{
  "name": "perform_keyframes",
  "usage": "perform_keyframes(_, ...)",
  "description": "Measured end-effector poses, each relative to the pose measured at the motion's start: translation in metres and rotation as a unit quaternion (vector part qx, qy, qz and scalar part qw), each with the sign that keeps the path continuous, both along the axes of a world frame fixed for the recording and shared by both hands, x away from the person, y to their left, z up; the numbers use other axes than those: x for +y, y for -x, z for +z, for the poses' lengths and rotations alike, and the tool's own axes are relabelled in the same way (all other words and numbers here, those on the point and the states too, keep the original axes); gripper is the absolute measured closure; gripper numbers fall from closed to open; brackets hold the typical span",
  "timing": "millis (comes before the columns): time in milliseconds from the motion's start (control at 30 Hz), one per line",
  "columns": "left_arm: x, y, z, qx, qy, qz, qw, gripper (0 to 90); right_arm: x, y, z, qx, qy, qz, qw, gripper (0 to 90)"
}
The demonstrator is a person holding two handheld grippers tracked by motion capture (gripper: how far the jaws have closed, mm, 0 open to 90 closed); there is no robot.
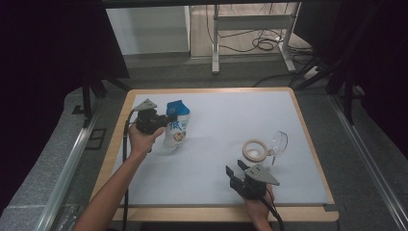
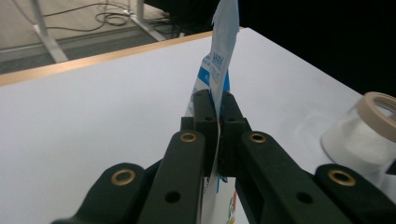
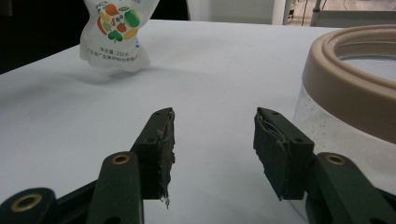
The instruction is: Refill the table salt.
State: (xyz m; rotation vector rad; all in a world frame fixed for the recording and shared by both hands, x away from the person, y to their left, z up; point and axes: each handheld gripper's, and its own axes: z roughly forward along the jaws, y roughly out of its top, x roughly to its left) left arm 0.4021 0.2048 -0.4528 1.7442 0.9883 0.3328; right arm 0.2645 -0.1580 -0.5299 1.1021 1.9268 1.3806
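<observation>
A blue and white pouch with a fruit print stands up off the white table at the left. My left gripper is shut on its side edge; in the left gripper view the jaws pinch the thin pouch at my left gripper. A clear jar with a beige rim sits at the right. My right gripper rests just in front of it, open and empty. In the right gripper view the jar is at the right of my right gripper, and the pouch is far off.
A clear lid-like piece leans beside the jar on its right. The table has a wooden border. Dark curtains hang on both sides, and a metal frame with cables stands on the floor beyond the table.
</observation>
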Motion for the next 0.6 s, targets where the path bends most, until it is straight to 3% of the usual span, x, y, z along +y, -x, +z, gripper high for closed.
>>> perform_keyframes(33, 0.007, 0.004, -0.006, -0.011, -0.002, 0.012, 0.9999, 89.8, 0.000, 0.000, 0.000, 0.000, 0.000, 0.000, 1.0000, 48.6)
perform_keyframes(100, 0.015, 0.008, -0.009, -0.012, 0.010, 0.021, 0.9997, 89.7, -0.001, 0.000, 0.000, -0.001, 0.000, 0.000, 1.0000, 48.5)
perform_keyframes(167, 0.017, 0.011, -0.010, -0.014, 0.009, 0.022, 0.9996, 89.7, -0.001, 0.000, 0.000, -0.001, 0.000, -0.001, 1.0000, 48.3)
perform_keyframes(333, 0.023, 0.021, -0.015, -0.016, 0.001, 0.017, 0.9997, 88.9, -0.002, 0.000, 0.000, -0.001, 0.002, -0.002, 1.0000, 48.2)
perform_keyframes(467, 0.027, 0.026, -0.018, -0.012, 0.008, 0.014, 0.9998, 88.0, -0.004, 0.000, 0.001, -0.001, 0.000, -0.004, 1.0000, 48.1)
perform_keyframes(533, 0.028, 0.029, -0.019, -0.015, -0.002, 0.010, 0.9998, 87.3, -0.004, 0.000, 0.001, -0.001, -0.002, -0.005, 1.0000, 47.8)
perform_keyframes(600, 0.030, 0.030, -0.020, -0.013, 0.005, 0.007, 0.9999, 86.9, -0.004, 0.001, 0.002, -0.002, -0.002, -0.005, 1.0000, 47.8)
